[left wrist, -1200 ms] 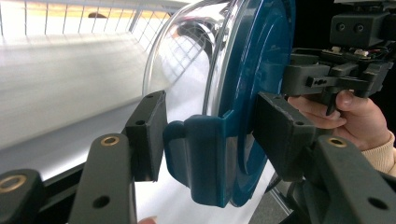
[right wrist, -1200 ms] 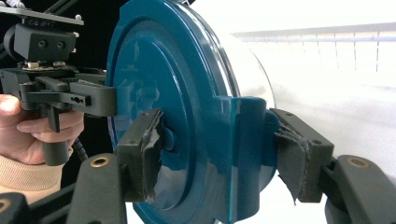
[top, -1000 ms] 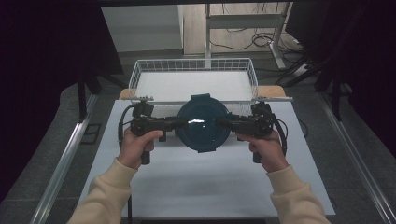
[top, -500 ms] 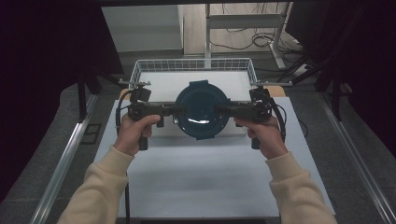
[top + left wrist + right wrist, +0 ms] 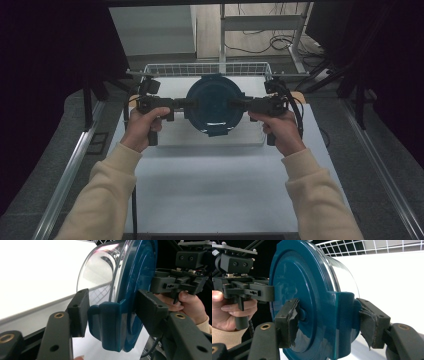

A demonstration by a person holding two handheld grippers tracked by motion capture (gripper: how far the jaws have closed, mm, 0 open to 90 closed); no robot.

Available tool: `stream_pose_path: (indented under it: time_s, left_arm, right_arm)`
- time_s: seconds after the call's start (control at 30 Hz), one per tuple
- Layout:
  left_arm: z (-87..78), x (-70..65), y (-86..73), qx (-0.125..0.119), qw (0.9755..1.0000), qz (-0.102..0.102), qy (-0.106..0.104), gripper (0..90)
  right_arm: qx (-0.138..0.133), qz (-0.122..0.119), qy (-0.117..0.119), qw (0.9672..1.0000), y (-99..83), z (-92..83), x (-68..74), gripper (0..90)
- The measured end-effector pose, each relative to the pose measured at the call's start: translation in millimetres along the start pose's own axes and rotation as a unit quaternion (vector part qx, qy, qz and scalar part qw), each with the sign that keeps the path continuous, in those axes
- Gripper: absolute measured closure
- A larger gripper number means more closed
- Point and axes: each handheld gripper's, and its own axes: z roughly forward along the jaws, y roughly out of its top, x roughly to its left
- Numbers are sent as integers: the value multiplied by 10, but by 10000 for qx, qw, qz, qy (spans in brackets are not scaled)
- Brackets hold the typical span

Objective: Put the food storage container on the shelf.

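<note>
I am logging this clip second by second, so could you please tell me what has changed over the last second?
The round blue container, clamped between the left gripper and right gripper, has been carried away from the person, from mid-table to over the near edge of the wire basket. Both grippers kept their hold on its side clips; the basket and white table stayed put.

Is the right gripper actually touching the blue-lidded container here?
Touching. In the right gripper view, the right gripper has both padded jaws pressed against the container, one on the blue lid face, the other on its side clip.
</note>
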Motion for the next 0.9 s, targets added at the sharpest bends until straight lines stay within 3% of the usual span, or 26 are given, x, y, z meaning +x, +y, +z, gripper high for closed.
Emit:
stream_pose_path:
  time_s: [0.4,0.6,0.9]
  left_arm:
    - [41,101,258,-66,10000,-16,-69,451]
    - [115,190,381,-28,9999,-133,-84,451]
    - [203,317,561,-71,9999,-118,-54,449]
  right_arm:
    - [18,-14,-93,10000,282,52,-44,374]
    - [53,53,-108,9999,384,108,-143,373]
    - [16,192,-122,9997,520,198,-294,373]
